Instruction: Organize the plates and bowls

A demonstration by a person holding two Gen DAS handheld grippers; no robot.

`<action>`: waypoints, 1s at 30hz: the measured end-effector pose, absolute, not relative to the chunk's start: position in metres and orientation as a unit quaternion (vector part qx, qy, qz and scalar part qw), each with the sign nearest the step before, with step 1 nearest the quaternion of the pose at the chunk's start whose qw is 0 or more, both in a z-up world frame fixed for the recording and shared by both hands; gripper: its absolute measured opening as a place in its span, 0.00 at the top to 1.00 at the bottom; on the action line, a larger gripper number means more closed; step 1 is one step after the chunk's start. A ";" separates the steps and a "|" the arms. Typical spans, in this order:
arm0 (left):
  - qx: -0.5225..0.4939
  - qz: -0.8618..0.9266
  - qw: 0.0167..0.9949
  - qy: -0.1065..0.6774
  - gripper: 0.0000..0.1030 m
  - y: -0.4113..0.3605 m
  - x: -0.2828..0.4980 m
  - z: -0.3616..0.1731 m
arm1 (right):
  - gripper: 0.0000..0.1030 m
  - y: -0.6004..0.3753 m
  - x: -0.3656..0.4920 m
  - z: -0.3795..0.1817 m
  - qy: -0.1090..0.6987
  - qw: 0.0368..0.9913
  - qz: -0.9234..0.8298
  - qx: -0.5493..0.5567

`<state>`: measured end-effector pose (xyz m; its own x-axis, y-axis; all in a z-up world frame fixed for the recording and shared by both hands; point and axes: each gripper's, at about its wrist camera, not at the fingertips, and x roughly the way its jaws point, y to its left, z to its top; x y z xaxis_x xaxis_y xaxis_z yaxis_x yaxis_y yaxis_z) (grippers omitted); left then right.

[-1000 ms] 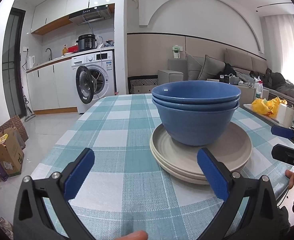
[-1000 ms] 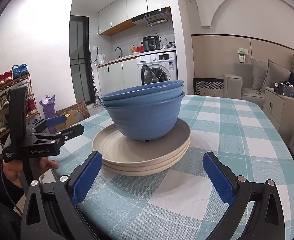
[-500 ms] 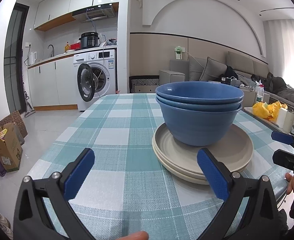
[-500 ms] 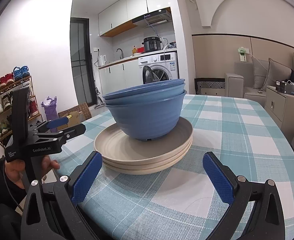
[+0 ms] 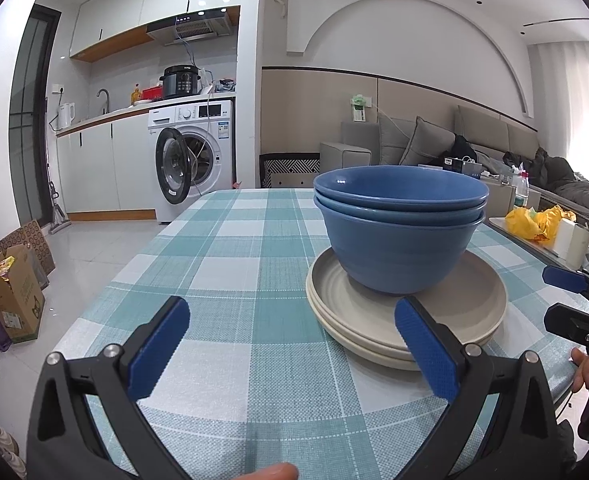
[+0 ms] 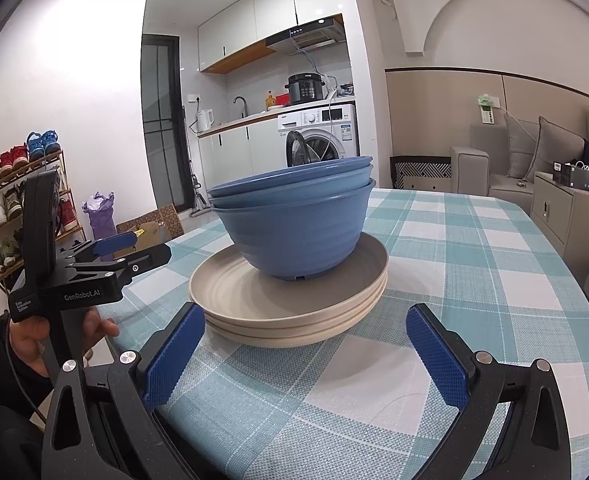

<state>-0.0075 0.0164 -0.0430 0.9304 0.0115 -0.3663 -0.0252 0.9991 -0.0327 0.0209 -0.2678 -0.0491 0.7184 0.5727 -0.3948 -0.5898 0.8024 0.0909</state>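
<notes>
1. Behind the table, a kitchen corner with white cabinets and a washing machine (image 5: 192, 156) is seen at the left, its round door hanging ajar.
2. Teal and white checks cover the tablecloth (image 5: 230, 264) on which everything rests.
3. Low in the left wrist view, the left gripper (image 5: 292, 344) is held just above the cloth; its jaws are spread wide, with nothing between them.
4. Right of centre in that view, three blue bowls (image 5: 400, 236) are nested upright and seated on a stack of beige plates (image 5: 474, 312), which lies flat on the cloth.
5. The right blue pad (image 5: 426, 352) of the left gripper overlaps the plates' near rim; contact cannot be judged.
6. In the right wrist view, the right gripper (image 6: 304, 354) is likewise parted wide and empty, just short of the plates.
7. At the far right, a grey sofa (image 5: 490, 140) is seen along the wall.
</notes>
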 end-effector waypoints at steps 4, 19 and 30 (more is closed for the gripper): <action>-0.019 0.009 0.982 0.185 0.00 0.016 -0.008 -0.043 | 0.01 -0.268 0.021 -0.049 0.206 0.927 0.314 -0.021; -0.018 0.009 0.983 0.184 0.00 0.017 -0.008 -0.042 | 0.01 -0.268 0.021 -0.050 0.206 0.927 0.314 -0.021; -0.019 0.006 0.983 0.184 0.00 0.016 -0.009 -0.042 | 0.01 -0.268 0.020 -0.051 0.206 0.927 0.314 -0.021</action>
